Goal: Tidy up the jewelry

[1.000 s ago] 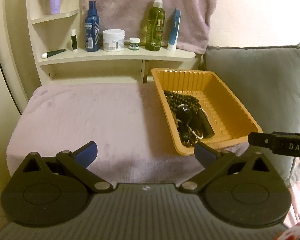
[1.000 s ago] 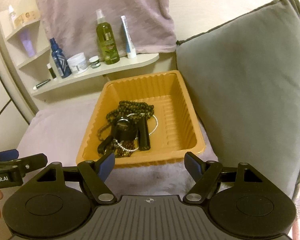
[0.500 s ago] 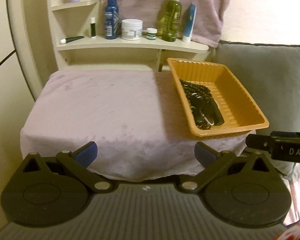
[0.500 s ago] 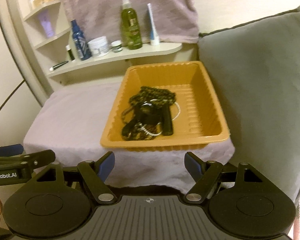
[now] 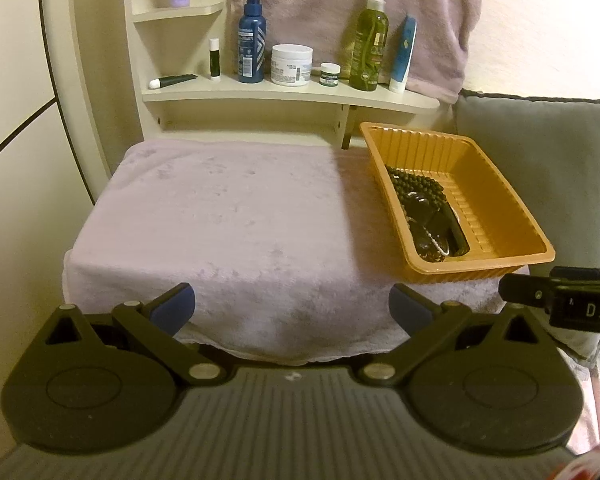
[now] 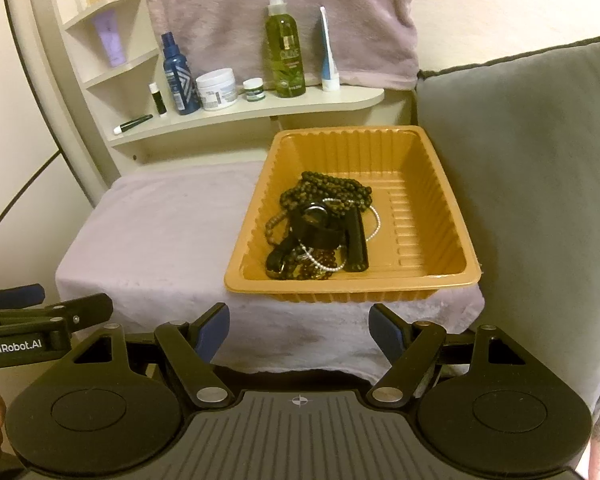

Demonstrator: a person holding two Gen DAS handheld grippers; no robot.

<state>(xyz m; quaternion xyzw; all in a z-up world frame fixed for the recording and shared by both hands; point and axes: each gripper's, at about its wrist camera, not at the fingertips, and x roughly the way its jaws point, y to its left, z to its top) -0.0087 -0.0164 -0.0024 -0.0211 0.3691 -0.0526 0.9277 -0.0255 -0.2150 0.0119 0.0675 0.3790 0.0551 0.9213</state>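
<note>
Both the left gripper (image 5: 292, 304) and right gripper (image 6: 299, 326) have drawn back from the towel-covered table (image 5: 228, 220), jaws spread and empty, while the jewelry (image 6: 320, 226) sits heaped in the orange tray (image 6: 452, 216) (gathered, or awaiting sorting)

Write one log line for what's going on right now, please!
left gripper: open, empty | right gripper: open, empty | jewelry: piled in orange tray | tray: on towel
</note>
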